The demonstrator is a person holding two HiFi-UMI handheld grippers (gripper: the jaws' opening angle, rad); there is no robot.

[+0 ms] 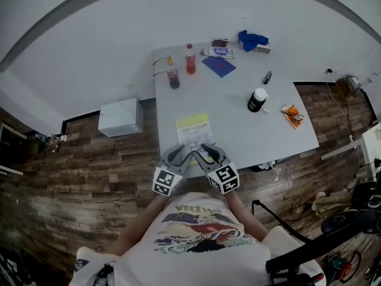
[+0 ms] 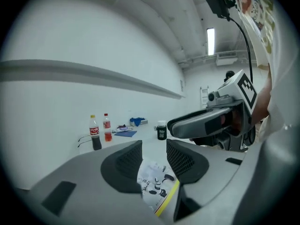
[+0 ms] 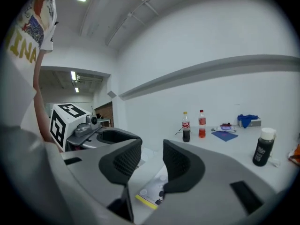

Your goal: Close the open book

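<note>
The book lies flat near the table's front edge, showing a yellow-green face with a white part nearest me. Whether it lies open I cannot tell. My left gripper and right gripper hover side by side over its near end, their tips close together. In the left gripper view the left gripper stands open, with a white printed page with a yellow edge below the gap. In the right gripper view the right gripper is open too, above the book. Neither gripper holds anything.
At the table's far side stand a cola bottle and a red drink bottle, by a blue notebook and a blue cloth. A black jar, a pen and an orange packet sit right. A white box stands on the floor at left.
</note>
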